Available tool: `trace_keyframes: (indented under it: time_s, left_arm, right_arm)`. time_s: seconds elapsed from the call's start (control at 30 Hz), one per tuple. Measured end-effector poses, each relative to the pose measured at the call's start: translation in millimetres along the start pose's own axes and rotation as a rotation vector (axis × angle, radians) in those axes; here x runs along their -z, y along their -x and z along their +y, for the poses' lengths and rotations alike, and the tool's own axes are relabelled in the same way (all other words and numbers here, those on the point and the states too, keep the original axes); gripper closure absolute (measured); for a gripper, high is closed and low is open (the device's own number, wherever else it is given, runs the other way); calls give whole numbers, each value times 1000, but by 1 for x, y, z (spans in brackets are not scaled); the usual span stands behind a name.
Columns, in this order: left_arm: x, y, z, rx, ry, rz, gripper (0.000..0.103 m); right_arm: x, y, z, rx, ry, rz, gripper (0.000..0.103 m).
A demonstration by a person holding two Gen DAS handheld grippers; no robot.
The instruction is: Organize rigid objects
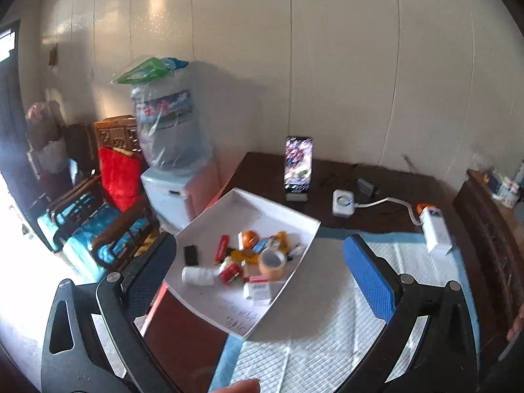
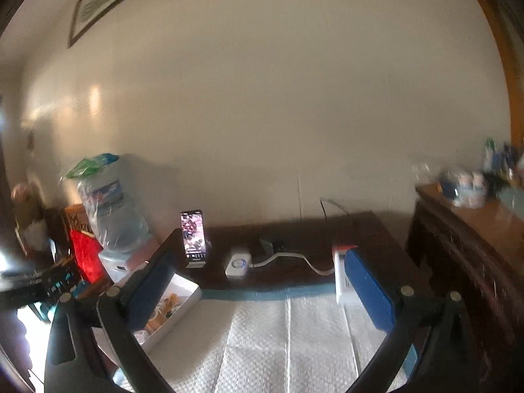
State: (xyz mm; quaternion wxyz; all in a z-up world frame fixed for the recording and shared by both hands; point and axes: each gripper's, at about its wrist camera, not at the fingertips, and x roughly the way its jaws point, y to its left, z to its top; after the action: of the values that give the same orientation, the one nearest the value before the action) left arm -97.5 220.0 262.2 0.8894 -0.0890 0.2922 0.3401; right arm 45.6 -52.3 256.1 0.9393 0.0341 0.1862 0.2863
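At the left edge of the dark wooden table [image 1: 262, 170], a shallow white cardboard tray [image 1: 271, 206] holds the small rigid items: a white pill bottle [image 1: 196, 275], a roll of brown tape [image 1: 271, 261], a red packet [image 1: 222, 249], and what may be an orange lid [image 1: 250, 236]. The left gripper [image 1: 262, 271] is spread wide and empty over the tray's near side. To the right, over the white quilted pad [image 2: 288, 337], the right gripper [image 2: 258, 291] is likewise wide and empty.

Dark wooden table [image 1: 262, 170] carries a quilted pad [image 1: 327, 311], white box [image 1: 278, 209], phone [image 1: 298, 163].
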Motion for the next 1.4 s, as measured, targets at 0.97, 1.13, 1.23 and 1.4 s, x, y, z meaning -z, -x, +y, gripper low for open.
trace_keyframes:
  time_s: [0.97,1.13,1.23,1.4]
  left_arm:
    - [34,-25,1,-11,27,166,0]
    - [34,-25,0,-13,25,167,0]
    - [34,-25,0,-11,24,166,0]
    - [34,-27,-1,-9,23,170,0]
  right_arm:
    - [35,5,-11,25,9,83,0]
    - [37,4,-9,23,18,95,0]
    - [37,3,-8,20,21,98,0]
    - [37,1,-8,18,26,108,0]
